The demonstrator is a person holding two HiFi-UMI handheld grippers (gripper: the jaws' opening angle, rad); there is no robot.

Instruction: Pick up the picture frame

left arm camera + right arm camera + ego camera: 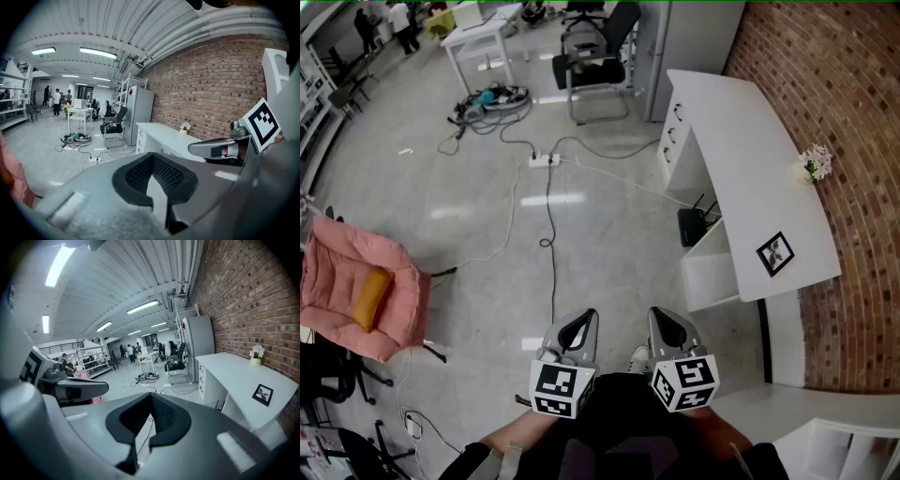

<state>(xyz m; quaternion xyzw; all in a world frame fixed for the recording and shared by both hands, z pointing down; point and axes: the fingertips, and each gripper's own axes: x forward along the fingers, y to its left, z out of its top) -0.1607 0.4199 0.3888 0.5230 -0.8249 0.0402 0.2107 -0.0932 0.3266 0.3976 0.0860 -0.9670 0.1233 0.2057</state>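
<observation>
A small black picture frame lies flat on the white desk by the brick wall, near the desk's near end; the right gripper view shows the picture frame at the right. My left gripper and right gripper are held side by side low in the head view, over the floor, well short and left of the desk. Both are shut with nothing between the jaws. In the left gripper view my left gripper points toward the desk; my right gripper points toward the floor beyond.
A small vase of flowers stands farther back on the desk. A black office chair and a white table stand at the far end. Cables and a power strip trail across the floor. A pink cushioned chair sits at the left.
</observation>
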